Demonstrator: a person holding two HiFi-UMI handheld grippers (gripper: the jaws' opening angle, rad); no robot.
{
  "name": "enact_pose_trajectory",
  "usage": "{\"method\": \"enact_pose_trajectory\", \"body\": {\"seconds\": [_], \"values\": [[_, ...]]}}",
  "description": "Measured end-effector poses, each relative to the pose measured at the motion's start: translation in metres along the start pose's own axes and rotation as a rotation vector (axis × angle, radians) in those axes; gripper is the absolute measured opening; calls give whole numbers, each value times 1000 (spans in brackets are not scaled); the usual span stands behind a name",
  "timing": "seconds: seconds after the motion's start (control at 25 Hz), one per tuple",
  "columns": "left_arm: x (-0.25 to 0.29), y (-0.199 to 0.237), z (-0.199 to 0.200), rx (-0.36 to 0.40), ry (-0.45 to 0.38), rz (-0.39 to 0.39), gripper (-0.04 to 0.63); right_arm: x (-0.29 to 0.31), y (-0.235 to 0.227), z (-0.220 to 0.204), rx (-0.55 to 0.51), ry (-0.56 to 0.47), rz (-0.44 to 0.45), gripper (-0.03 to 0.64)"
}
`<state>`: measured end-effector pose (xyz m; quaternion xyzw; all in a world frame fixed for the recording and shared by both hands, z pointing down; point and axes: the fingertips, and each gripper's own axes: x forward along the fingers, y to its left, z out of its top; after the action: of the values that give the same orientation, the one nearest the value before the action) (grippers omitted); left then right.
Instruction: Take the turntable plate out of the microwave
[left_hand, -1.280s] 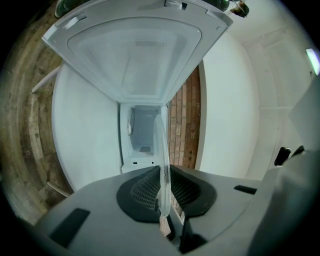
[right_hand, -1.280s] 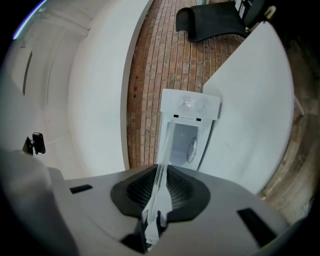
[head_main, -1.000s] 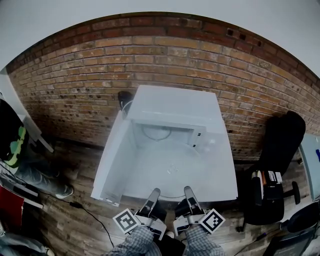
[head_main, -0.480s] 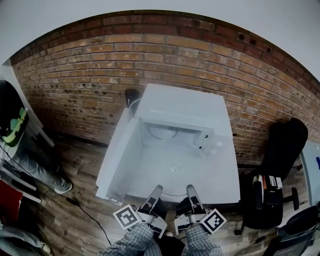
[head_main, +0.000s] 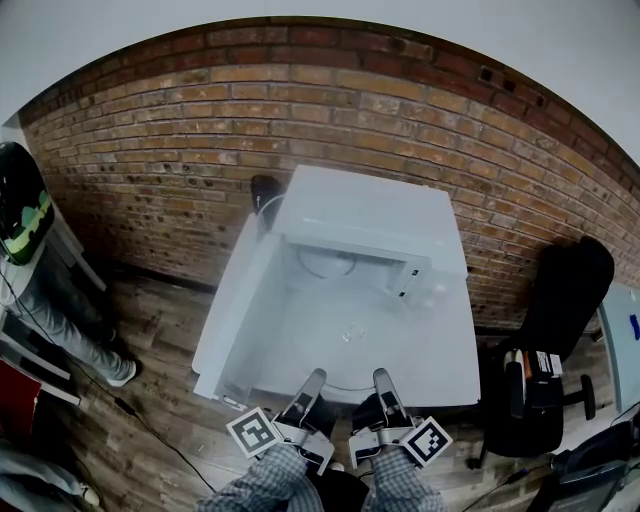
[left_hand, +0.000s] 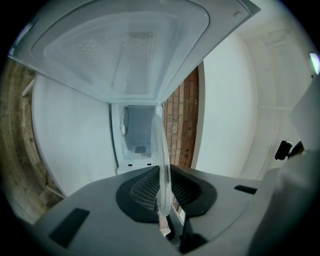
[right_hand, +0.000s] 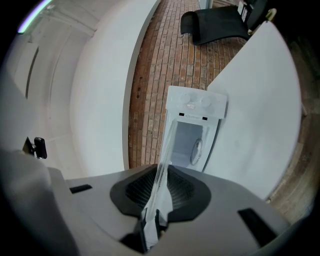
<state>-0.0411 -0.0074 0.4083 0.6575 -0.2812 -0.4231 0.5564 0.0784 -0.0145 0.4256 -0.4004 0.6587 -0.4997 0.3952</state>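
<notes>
white table (head_main: 445, 365) against a brick wall (head_main: 150, 150). white microwave (head_main: 365, 215) sits at the table's far edge, door (head_main: 235, 300) swung wide open along the left edge. cavity open to the front, with a ring thing (head_main: 325, 264) lying inside it.

turntable plate (head_main: 345, 335), clear glass, is out of the microwave. it lies flat over the near-middle of the table in front of the open cavity, its near rim at the near edge. can't tell if it rests on the top or is held just above it.

left gripper (head_main: 313, 378) at the near edge, left of centre, clamped on the plate's near rim. in the left gripper view the glass runs edge-on between the two dark pads (left_hand: 142, 187), which touch it on both sides. right gripper (head_main: 381, 378) just beside it on the right, also gripping the near rim, with glass between its pads (right_hand: 182, 192). the right jaws have just been opening a little, plate rim in between, pads on the glass. both grippers are rolled on their sides and point toward the microwave. marker cubes (head_main: 251, 437) and (head_main: 427, 441) sit behind them, checked sleeves (head_main: 270, 485) at the bottom.

off the table: a black office chair (head_main: 560, 290) at right, a person (head_main: 60, 310) standing at left, wooden floor (head_main: 150, 420).
</notes>
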Motion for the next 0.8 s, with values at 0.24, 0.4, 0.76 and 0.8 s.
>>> {"method": "enact_pose_trajectory", "body": {"seconds": [0.24,0.4,0.76,0.8], "values": [[0,0,1,-4,3,1,51,0,1,-1,1,-6,-2,61],[0,-1,1,0,5,-3,52,0,1,-1,5,-5,-1,61],[-2,0,1,-10,3,0,52,-1,0,-3,1,-4,-8,63],[-2,0,1,-11,2,1,52,-1,0,-3,3,-4,-9,64]]}}
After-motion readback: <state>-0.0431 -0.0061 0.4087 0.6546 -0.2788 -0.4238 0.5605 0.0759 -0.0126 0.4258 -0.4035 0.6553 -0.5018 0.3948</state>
